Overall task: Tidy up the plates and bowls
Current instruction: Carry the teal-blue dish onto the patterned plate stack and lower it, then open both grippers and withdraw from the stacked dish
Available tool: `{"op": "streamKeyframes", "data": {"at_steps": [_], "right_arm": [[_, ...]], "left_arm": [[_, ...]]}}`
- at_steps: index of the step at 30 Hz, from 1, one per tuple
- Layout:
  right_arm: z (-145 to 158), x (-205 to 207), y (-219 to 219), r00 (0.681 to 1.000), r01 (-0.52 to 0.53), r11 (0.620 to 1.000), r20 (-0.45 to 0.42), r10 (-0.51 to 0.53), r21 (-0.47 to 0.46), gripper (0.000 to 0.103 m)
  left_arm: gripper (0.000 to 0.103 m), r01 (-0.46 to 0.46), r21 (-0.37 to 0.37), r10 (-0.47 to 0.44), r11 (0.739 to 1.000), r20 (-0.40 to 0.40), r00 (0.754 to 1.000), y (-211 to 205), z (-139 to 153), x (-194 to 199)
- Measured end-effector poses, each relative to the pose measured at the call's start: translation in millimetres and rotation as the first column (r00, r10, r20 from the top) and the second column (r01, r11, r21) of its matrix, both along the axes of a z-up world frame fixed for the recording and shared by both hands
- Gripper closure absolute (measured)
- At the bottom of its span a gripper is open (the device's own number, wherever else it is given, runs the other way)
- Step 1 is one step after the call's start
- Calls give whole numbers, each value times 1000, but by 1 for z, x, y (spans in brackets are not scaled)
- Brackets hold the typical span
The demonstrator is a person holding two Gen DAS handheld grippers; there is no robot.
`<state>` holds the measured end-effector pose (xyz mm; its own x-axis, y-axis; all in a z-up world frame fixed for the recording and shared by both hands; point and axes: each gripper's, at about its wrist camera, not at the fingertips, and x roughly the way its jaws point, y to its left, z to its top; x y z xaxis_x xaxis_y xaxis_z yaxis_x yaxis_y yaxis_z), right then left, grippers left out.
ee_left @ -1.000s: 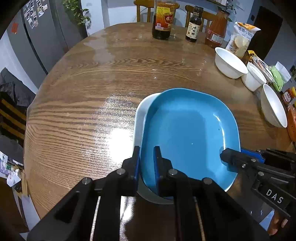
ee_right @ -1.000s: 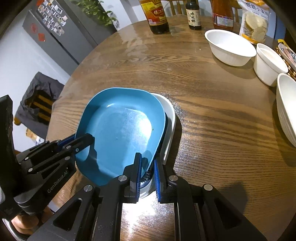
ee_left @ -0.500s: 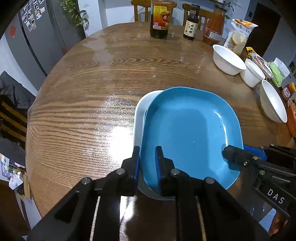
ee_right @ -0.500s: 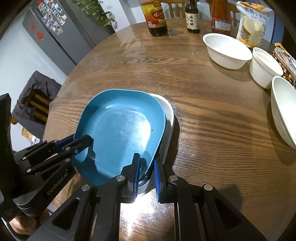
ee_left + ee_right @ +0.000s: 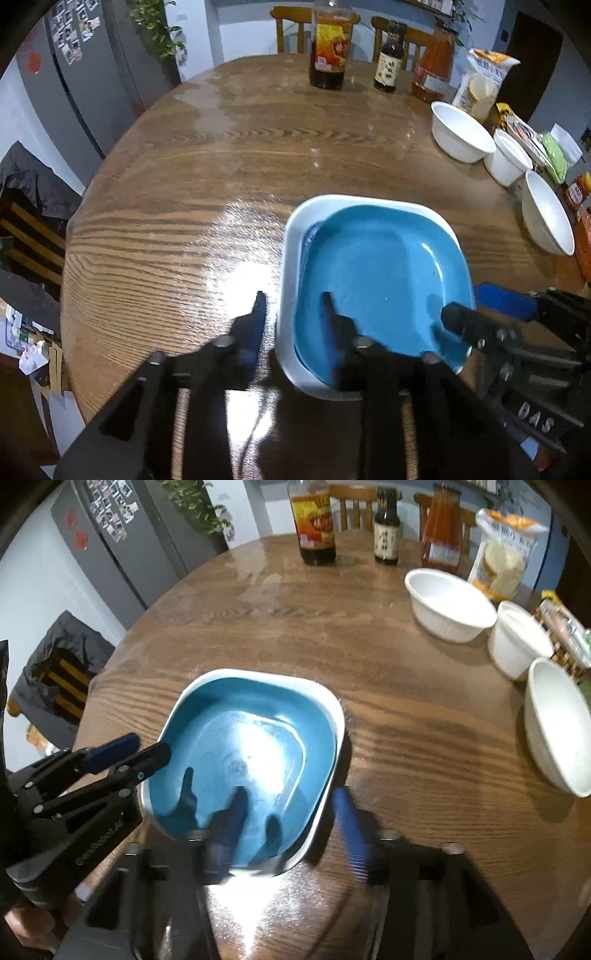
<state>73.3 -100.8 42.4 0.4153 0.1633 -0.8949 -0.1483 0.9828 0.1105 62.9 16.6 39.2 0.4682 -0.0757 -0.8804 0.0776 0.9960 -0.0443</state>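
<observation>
A blue square plate [image 5: 376, 277] [image 5: 251, 731] lies nested flat inside a white plate [image 5: 291, 236] [image 5: 332, 709] on the round wooden table. My left gripper [image 5: 292, 299] [image 5: 147, 746] straddles the plates' left near rim. Its jaws are opening and the pads stand off the rim. My right gripper [image 5: 290, 797] [image 5: 463, 301] straddles the right near rim, one finger over the blue plate and one outside the white rim. Its jaws are also opening and press on nothing.
Three white bowls [image 5: 448, 602] [image 5: 521, 638] [image 5: 557, 723] line the table's right side. Sauce bottles [image 5: 328, 48] [image 5: 388, 59] [image 5: 432, 70] and a snack bag [image 5: 480, 81] stand at the far edge. Chairs stand behind the table and a grey fridge to the left.
Both grippers were shut on the blue plate's rim, with the plate lying askew over the white one. Both have now opened, and the blue plate has settled squarely into the white plate.
</observation>
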Motion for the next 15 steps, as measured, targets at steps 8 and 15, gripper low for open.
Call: {"op": "streamKeyframes", "data": {"at_steps": [8, 15], "right_arm": [[16, 0, -31, 998, 58, 993, 34, -61, 100, 47], [16, -12, -67, 990, 135, 978, 23, -141, 156, 44]], "left_arm": [[62, -32, -20, 33, 999, 15, 999, 8, 12, 3], [28, -39, -24, 40, 999, 46, 998, -6, 24, 0]]}}
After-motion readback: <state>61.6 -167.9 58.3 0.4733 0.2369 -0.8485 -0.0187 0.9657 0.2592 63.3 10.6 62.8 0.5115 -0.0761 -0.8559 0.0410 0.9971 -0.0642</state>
